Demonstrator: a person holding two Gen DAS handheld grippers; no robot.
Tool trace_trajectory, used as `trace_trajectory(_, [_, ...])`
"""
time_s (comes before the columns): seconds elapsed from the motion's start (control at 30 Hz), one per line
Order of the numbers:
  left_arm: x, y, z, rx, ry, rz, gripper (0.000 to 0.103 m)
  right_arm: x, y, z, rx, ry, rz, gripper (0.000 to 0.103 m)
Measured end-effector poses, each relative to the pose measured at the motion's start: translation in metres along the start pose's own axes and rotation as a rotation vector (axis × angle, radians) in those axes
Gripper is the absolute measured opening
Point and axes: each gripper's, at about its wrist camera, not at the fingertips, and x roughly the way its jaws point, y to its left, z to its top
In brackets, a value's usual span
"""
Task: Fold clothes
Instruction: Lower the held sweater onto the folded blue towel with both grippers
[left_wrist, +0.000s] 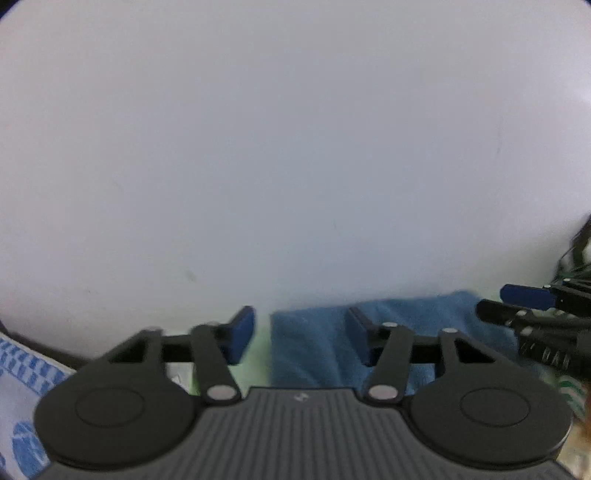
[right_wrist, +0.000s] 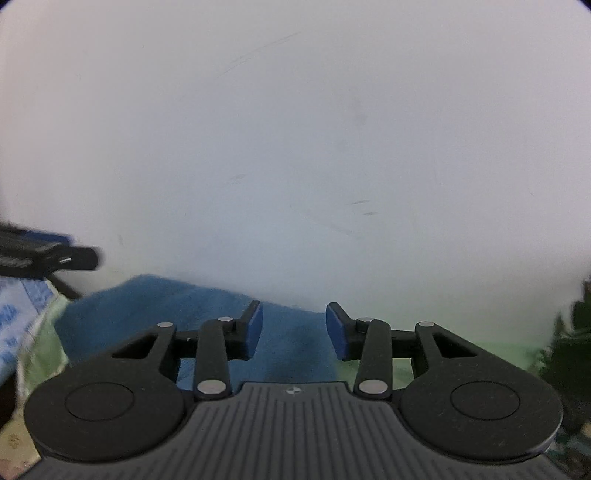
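Observation:
A blue towel-like cloth (left_wrist: 317, 343) lies in a low heap on a pale green surface (left_wrist: 258, 354) at the foot of a white wall. In the left wrist view my left gripper (left_wrist: 301, 339) stands open above the cloth's left edge, one pad over the green surface and the other over the cloth, pinching nothing. My right gripper (left_wrist: 506, 302) enters from the right edge. In the right wrist view the same blue cloth (right_wrist: 147, 314) spreads to the left, and my right gripper (right_wrist: 295, 330) hangs open over its right end. My left gripper (right_wrist: 74, 247) shows at the left edge.
A white wall (left_wrist: 295, 147) fills most of both views, close ahead. A blue-and-white patterned fabric (left_wrist: 22, 387) lies at the left, also visible as patterned fabric (right_wrist: 14, 321). Dark leafy or cable-like shapes (right_wrist: 576, 332) stand at the right edge.

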Motion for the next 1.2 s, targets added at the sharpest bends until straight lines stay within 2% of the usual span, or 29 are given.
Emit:
trace_trajectory(0.1, [0.029,-0.016,-0.017,0.028,0.078,0.048,0.046,0.019,0.013,-0.011,-0.009,0.030,-0.004,0.030])
trace_trajectory(0.2, [0.041,-0.012,-0.033,0.049,0.092,0.066,0.049,0.024,0.012,-0.024,0.018,0.050,0.004,0.030])
trace_trajectory(0.27, [0.044,-0.007,-0.038,0.038,0.084,0.053,0.054,0.024,0.010,-0.032,0.035,0.063,0.021,0.030])
trace_trajectory(0.37, [0.043,-0.004,-0.047,0.063,0.057,0.063,0.059,0.021,0.007,-0.046,0.110,0.031,0.024,0.030])
trace_trajectory(0.47, [0.036,-0.004,-0.049,0.095,0.055,0.078,0.059,0.019,0.011,-0.043,0.105,0.019,0.019,0.030])
trace_trajectory(0.53, [0.023,-0.006,-0.043,0.133,0.028,0.070,0.057,0.009,0.001,-0.034,0.161,-0.002,0.029,0.023])
trace_trajectory(0.57, [0.014,-0.005,-0.043,0.144,-0.006,0.062,0.058,0.001,-0.008,-0.032,0.215,-0.032,0.023,0.024])
trace_trajectory(0.63, [-0.003,-0.004,-0.043,0.163,-0.049,0.057,0.072,-0.008,-0.023,-0.030,0.275,-0.038,-0.009,0.031])
trace_trajectory(0.7, [-0.011,-0.001,-0.044,0.152,-0.048,0.033,0.073,-0.006,-0.036,-0.031,0.311,0.021,0.025,0.034])
trace_trajectory(0.73, [-0.009,-0.002,-0.045,0.159,-0.038,0.034,0.073,-0.006,-0.039,-0.031,0.309,0.041,0.026,0.038])
trace_trajectory(0.8, [-0.006,-0.002,-0.046,0.173,-0.016,0.036,0.073,-0.006,-0.039,-0.032,0.298,0.063,0.023,0.040])
trace_trajectory(0.83, [0.001,0.000,-0.050,0.176,0.007,0.041,0.073,-0.005,-0.040,-0.031,0.308,0.090,0.046,0.035])
trace_trajectory(0.9, [0.013,0.002,-0.055,0.156,0.066,0.026,0.074,-0.001,-0.040,-0.029,0.357,0.140,0.082,0.018])
trace_trajectory(0.93, [0.017,0.004,-0.055,0.150,0.071,0.023,0.074,-0.005,-0.041,-0.025,0.356,0.132,0.091,0.015])
trace_trajectory(1.03, [0.012,0.003,-0.055,0.144,0.066,0.021,0.075,-0.018,-0.039,-0.016,0.366,0.085,0.130,0.014])
trace_trajectory(1.1, [0.018,0.005,-0.058,0.145,0.076,0.028,0.081,-0.017,-0.037,-0.018,0.359,0.120,0.127,0.014])
trace_trajectory(1.13, [0.023,0.006,-0.061,0.143,0.084,0.033,0.083,-0.009,-0.035,-0.024,0.343,0.159,0.094,0.014])
trace_trajectory(1.2, [0.025,0.006,-0.065,0.126,0.090,0.028,0.084,0.001,-0.032,-0.037,0.270,0.165,0.017,0.015])
